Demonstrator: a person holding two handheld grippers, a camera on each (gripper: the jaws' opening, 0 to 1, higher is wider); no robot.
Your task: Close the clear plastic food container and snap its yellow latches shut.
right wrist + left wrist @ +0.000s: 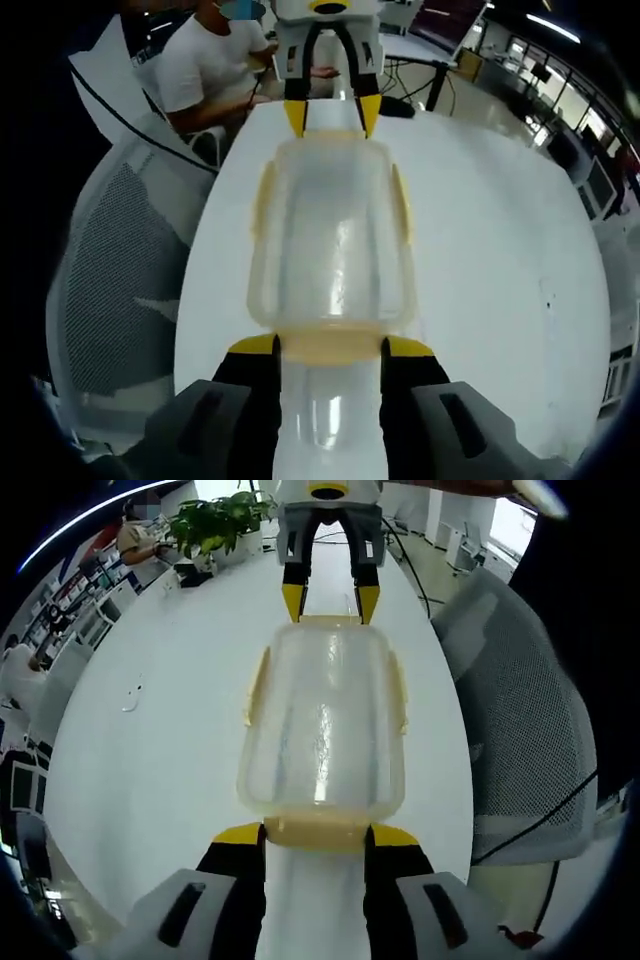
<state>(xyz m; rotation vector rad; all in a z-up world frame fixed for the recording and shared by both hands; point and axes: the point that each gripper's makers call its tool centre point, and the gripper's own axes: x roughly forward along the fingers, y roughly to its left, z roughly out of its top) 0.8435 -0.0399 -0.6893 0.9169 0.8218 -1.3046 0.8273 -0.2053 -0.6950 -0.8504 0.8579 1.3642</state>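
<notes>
Left gripper view: both tongs (pixel 317 836) (pixel 331 348) stand apart at the container (pixel 325 725) ends, end latches (pixel 318 831) partly hidden.

Left tool (pixel 315 832): two black jaws with yellow tips, mounted on pale grey housings, each bearing a dark slotted recess. Right tool (pixel 330 345): identical build, black jaws, yellow tips, grey housings with dark slots. Seen from the opposite side, each tool shows a grey body, black arms, yellow wedge-shaped tips and a yellow-ringed fitting on top.
</notes>
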